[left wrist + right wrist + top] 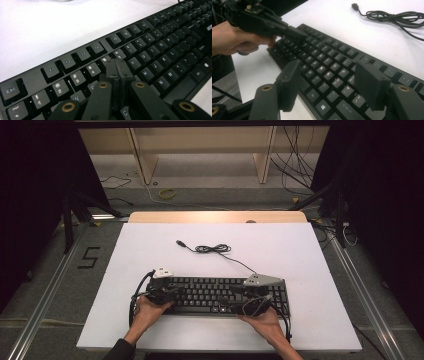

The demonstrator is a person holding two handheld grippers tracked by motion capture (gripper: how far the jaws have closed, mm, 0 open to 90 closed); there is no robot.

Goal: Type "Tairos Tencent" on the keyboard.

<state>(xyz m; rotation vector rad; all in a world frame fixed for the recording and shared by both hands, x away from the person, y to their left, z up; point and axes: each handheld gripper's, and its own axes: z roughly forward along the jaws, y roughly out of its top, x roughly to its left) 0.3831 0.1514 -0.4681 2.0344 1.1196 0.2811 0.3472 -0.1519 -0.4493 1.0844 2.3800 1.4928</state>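
Left gripper, jaws together, pokes keyboard keys; right gripper gapes at 3 o'clock; I'd press next.

Setting: lab recording bay. White-topped surface; floor rails; loose cables; wooden shelving; black curtains.

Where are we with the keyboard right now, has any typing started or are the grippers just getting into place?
Done: the keyboard lies flat on the white table, its cable loose and unplugged behind it. In hand: the left gripper is shut, tips over the keys near R and 5; whether a key is pressed I cannot tell. The right gripper hangs open above the right-hand keys. Left: probably the pressing itself.
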